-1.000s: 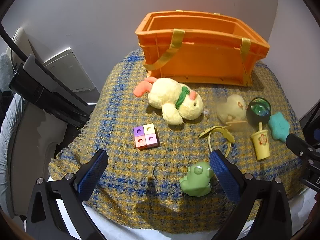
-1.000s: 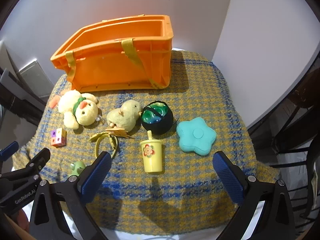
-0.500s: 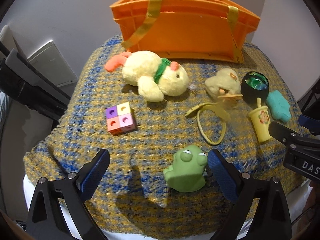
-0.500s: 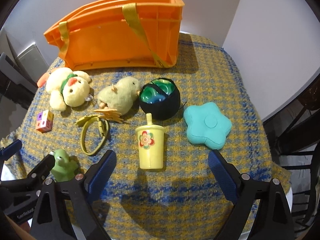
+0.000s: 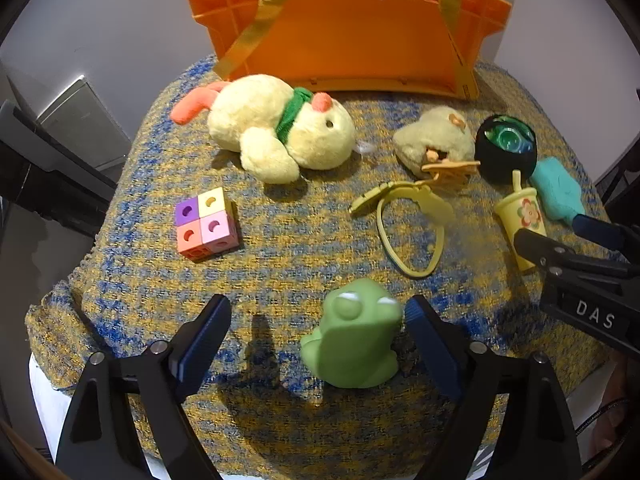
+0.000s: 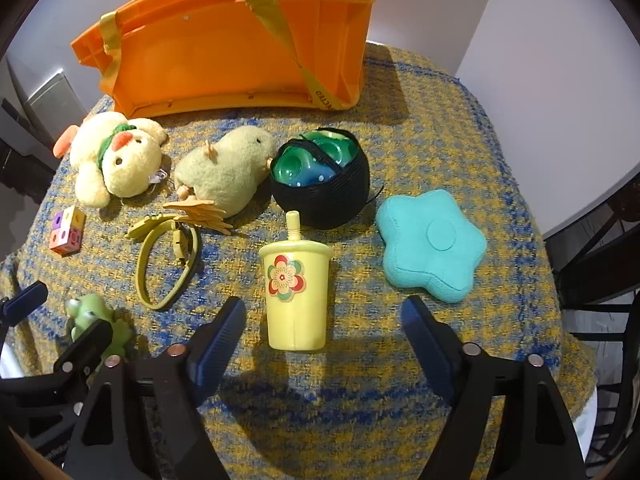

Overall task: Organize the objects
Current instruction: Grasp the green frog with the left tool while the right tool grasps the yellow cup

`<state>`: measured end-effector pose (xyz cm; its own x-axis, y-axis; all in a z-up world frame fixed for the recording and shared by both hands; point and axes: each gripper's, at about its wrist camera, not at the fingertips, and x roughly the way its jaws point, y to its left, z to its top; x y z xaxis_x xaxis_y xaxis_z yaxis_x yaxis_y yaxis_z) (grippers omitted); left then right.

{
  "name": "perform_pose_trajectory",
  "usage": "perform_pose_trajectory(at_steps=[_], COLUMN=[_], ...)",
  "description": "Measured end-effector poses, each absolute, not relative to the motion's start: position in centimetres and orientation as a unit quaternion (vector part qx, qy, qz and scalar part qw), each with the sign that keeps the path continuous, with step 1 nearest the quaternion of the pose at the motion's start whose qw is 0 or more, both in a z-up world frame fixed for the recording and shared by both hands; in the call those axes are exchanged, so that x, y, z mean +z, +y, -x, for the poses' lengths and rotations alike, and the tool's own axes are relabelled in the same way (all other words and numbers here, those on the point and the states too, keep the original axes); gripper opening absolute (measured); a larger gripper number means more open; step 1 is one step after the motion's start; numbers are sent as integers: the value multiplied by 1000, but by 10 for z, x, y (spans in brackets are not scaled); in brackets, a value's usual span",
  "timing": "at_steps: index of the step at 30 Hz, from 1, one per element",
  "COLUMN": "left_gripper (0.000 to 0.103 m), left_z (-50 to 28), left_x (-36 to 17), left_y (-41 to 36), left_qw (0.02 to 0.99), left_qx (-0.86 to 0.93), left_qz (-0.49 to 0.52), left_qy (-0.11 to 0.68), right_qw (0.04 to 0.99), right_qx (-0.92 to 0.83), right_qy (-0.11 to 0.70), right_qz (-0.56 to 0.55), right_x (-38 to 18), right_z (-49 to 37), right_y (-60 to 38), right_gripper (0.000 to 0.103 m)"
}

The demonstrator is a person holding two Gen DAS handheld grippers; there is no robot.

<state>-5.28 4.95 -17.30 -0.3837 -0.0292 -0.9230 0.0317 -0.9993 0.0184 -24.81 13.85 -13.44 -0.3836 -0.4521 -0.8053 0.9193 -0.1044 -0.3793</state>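
Note:
An orange crate [image 5: 352, 28] with yellow straps stands at the back of the checked cloth [image 5: 288, 264]. My left gripper [image 5: 318, 332] is open; a green frog toy [image 5: 354, 340] sits between its fingers, close to the right finger. My right gripper [image 6: 322, 334] is open with a yellow cup [image 6: 295, 290] between its fingers, nearer the left finger. A plush duck [image 5: 280, 128], a small chick [image 6: 224, 170], a yellow headband [image 6: 166, 258] and a colour cube [image 5: 206, 222] lie further back.
A black basket [image 6: 322, 184] of green toys and a teal star cushion [image 6: 432, 246] lie right of the cup. The cloth's edge drops off on the left and the near side. A dark chair frame [image 6: 600, 260] stands at the right.
Both grippers have moved forward and down toward the cloth. The frog now sits between the left fingers and the cup between the right fingers. No object has moved.

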Motion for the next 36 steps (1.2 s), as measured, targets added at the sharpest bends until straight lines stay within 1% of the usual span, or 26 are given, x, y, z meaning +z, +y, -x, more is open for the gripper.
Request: perform_pose_trajectory(at_steps=[3, 6, 7, 8, 9, 10, 11, 12, 13, 15, 18, 20, 27, 36], left_gripper=[76, 73, 72, 70, 66, 65, 61, 57, 56, 48, 47, 40, 39, 39], left_z=[55, 57, 58, 58, 59, 60, 61, 61, 61, 61, 62, 61, 60, 58], left_x=[-182, -188, -189, -190, -191, -192, -193, -193, -193, -193, -193, -193, -190, -170], left_y=[52, 53, 53, 53, 54, 55, 56, 57, 59, 62, 62, 62, 61, 55], left_qw=[14, 13, 14, 13, 11, 8, 5, 3, 1, -5, -6, -8, -1, 10], left_qx=[-821, -817, -817, -816, -815, -815, -814, -815, -815, -814, -814, -815, -817, -829], left_qz=[-571, -576, -577, -578, -579, -580, -580, -580, -580, -580, -580, -579, -577, -558], left_qy=[5, 6, 6, 7, 7, 8, 8, 8, 7, 8, 10, 15, 26, 30], right_qw=[490, 489, 489, 488, 487, 487, 487, 487, 487, 487, 491, 491, 499, 513], right_qx=[-694, -692, -692, -691, -690, -688, -687, -686, -684, -684, -683, -682, -681, -685], right_qy=[458, 461, 462, 462, 463, 463, 464, 465, 466, 465, 461, 459, 451, 441], right_qz=[-262, -262, -264, -267, -269, -272, -274, -277, -280, -280, -283, -287, -288, -271], right_x=[-140, -144, -145, -147, -148, -149, -151, -152, -154, -155, -154, -153, -146, -125], right_z=[248, 249, 249, 250, 250, 251, 251, 251, 252, 253, 254, 256, 253, 238], right_y=[136, 134, 134, 133, 132, 131, 131, 130, 129, 129, 129, 126, 128, 137], right_gripper=[68, 65, 62, 60, 54, 48, 45, 37, 34, 34, 34, 34, 34, 34])
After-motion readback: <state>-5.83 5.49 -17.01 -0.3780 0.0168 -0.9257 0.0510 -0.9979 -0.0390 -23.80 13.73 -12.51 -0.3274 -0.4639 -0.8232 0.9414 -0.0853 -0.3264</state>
